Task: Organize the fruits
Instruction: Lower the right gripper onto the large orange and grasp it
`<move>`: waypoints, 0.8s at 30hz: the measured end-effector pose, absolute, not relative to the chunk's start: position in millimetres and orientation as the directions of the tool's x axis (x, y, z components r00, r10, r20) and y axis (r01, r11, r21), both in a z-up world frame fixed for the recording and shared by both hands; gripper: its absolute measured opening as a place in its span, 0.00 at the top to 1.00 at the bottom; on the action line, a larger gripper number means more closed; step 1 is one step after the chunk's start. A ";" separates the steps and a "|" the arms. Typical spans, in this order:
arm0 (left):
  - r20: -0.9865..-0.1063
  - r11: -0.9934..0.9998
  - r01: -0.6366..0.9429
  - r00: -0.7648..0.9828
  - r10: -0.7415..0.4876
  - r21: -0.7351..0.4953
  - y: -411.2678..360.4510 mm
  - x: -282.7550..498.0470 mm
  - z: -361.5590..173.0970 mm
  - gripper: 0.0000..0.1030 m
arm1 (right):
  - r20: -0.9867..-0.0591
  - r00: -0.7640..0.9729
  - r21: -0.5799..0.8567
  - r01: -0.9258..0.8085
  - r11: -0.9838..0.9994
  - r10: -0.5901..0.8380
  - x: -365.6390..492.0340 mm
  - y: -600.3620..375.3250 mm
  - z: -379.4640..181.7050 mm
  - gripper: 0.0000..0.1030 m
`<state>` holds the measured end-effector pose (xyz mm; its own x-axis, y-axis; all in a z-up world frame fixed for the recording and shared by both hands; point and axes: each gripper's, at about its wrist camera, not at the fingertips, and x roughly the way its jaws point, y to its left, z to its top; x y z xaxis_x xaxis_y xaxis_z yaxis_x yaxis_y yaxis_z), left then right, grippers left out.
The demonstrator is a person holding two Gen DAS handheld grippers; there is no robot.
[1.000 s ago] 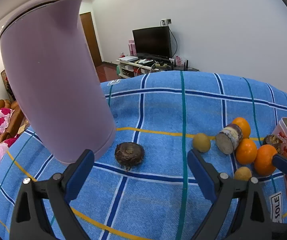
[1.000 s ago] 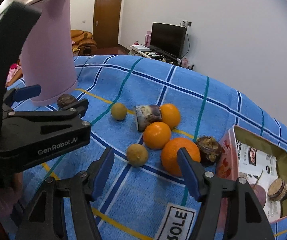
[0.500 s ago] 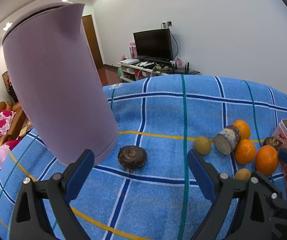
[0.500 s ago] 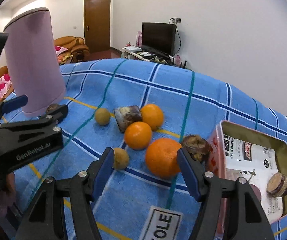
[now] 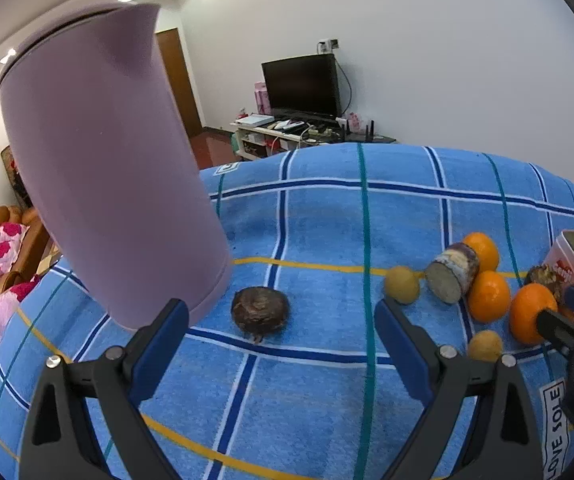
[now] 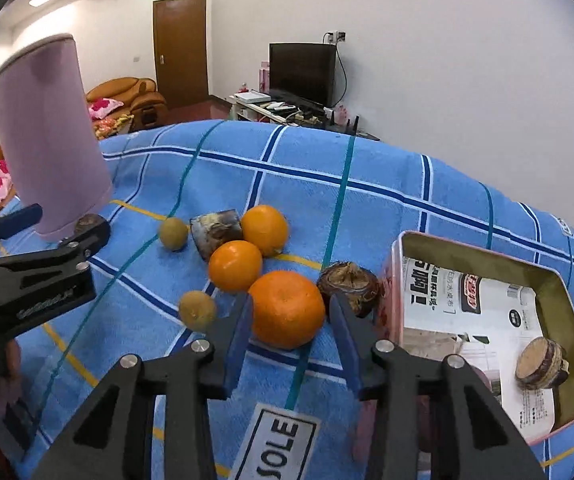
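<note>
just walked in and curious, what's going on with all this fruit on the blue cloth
A person is sorting fruit with a gripper in each hand. The right gripper has just been closing its fingers around the biggest orange, which sits on the blue checked cloth beside the open tin box; it looks gripped or nearly so. The left gripper is open, with a dark brown fruit ahead of it by the purple jug.

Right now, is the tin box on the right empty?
No, the tin box holds a printed paper sheet and a round brown item.
</note>
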<state>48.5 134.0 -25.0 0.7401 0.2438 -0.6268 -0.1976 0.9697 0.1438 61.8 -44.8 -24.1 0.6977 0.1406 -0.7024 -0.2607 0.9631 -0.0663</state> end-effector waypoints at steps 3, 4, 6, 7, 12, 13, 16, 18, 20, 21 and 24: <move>-0.629 0.970 -0.193 0.739 0.242 0.148 132.9 48.7 -25.2 0.06 | -0.718 0.676 -0.039 -0.273 0.961 0.163 70.2 -40.5 -25.8 0.59; -0.631 0.970 -0.194 0.738 0.241 0.143 133.9 49.0 -24.7 0.07 | -0.718 0.678 -0.044 -0.271 0.962 0.158 72.8 -38.7 -25.3 0.59; -0.633 0.970 -0.202 0.736 0.241 0.135 136.3 48.9 -24.3 0.07 | -0.720 0.677 -0.057 -0.277 0.959 0.152 79.0 -35.0 -24.4 0.58; -0.634 0.969 -0.207 0.734 0.244 0.133 137.8 48.8 -24.0 0.07 | -0.722 0.674 -0.053 -0.277 0.959 0.155 81.6 -34.4 -24.3 0.54; -0.634 0.969 -0.218 0.735 0.242 0.117 143.2 49.3 -21.2 0.07 | -0.752 0.632 -0.035 -0.320 0.947 0.186 89.3 -30.9 -35.5 0.43; -0.634 0.969 -0.221 0.735 0.241 0.112 144.3 49.1 -20.8 0.07 | -0.756 0.629 -0.043 -0.325 0.945 0.182 88.1 -29.8 -36.3 0.43; -0.638 0.970 -0.220 0.734 0.234 0.103 146.2 48.4 -20.5 0.07 | -0.765 0.619 -0.076 -0.360 0.930 0.178 80.7 -29.0 -39.4 0.49; -0.640 0.970 -0.220 0.733 0.231 0.098 146.6 48.3 -19.8 0.07 | -0.763 0.615 -0.057 -0.371 0.927 0.199 78.5 -33.5 -37.2 0.50; -0.638 0.972 -0.217 0.736 0.227 0.094 145.8 47.8 -18.9 0.07 | -0.761 0.621 -0.067 -0.364 0.929 0.188 78.3 -31.7 -38.7 0.50; -0.637 0.972 -0.215 0.737 0.225 0.094 145.2 47.6 -18.9 0.07 | -0.758 0.630 -0.091 -0.357 0.929 0.168 80.0 -30.0 -40.2 0.50; -0.638 0.974 -0.204 0.737 0.222 0.103 142.6 47.7 -20.3 0.07 | -0.748 0.649 -0.135 -0.349 0.927 0.136 84.9 -23.4 -43.4 0.50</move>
